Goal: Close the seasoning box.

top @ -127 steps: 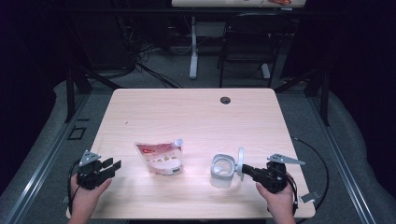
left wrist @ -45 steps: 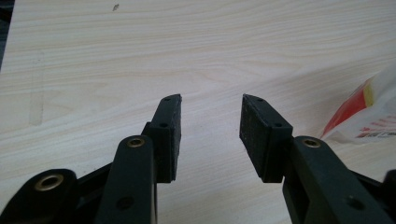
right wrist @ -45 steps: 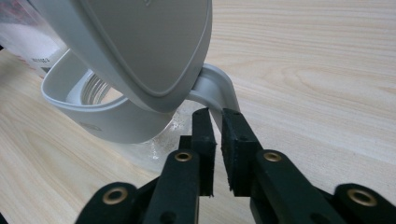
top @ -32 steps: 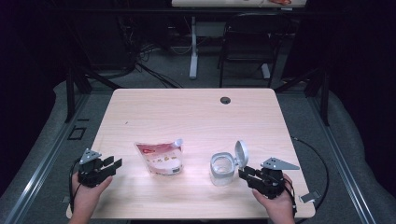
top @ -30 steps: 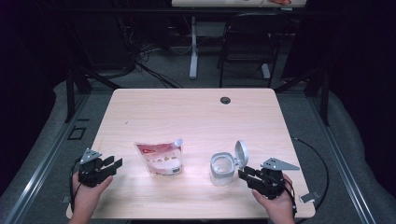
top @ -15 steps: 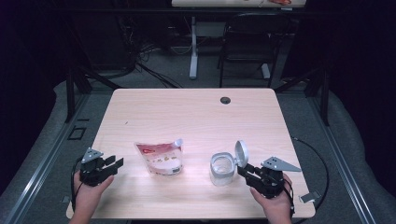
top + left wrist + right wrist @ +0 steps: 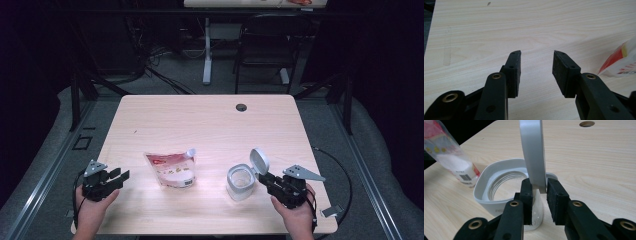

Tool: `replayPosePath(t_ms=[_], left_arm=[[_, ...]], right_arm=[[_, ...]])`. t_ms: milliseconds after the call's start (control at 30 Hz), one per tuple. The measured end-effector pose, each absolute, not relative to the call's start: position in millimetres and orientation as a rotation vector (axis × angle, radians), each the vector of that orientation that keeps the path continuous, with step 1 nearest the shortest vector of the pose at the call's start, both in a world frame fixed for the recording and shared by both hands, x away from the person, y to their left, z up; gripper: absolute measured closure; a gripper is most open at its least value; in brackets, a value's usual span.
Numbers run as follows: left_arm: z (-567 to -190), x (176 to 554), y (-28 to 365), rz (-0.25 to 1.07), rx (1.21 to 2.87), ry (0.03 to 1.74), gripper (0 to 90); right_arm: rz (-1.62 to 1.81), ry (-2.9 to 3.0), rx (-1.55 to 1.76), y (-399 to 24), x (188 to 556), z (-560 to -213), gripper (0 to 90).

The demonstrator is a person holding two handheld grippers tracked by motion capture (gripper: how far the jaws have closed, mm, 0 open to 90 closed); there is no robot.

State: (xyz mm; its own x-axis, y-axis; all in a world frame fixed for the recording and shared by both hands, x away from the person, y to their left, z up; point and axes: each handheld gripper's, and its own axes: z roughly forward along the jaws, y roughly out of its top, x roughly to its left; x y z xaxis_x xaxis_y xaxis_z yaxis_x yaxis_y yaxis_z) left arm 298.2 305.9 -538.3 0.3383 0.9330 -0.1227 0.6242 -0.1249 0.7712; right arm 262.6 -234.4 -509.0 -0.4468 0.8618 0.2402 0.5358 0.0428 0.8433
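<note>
Right gripper pinched the raised lid edge-on, its jaws just closing.
Jar mouth stayed uncovered for filling; left gripper idled, jaws spread, beside pouch.

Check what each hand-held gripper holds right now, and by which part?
Right hand-held gripper: jaws have just been closing on the jar's flip lid, pinching its lower edge near the hinge. Left hand-held gripper: open, nothing held.
</note>
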Motion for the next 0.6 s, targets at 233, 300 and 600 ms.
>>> replayPosePath(t_ms=[233,300,600], left_arm=[[-538,296,308,0.518,1.839,1.379,58.7],[-538,296,308,0.519,1.832,1.382,58.7],[-537,294,309,0.520,1.827,1.389,58.4]], right_arm=[[1.363,1.969,1.449,-240,271,-508,76.5],[1.358,1.969,1.449,-241,272,-508,76.7],[1.384,1.972,1.485,-245,289,-507,77.5]])
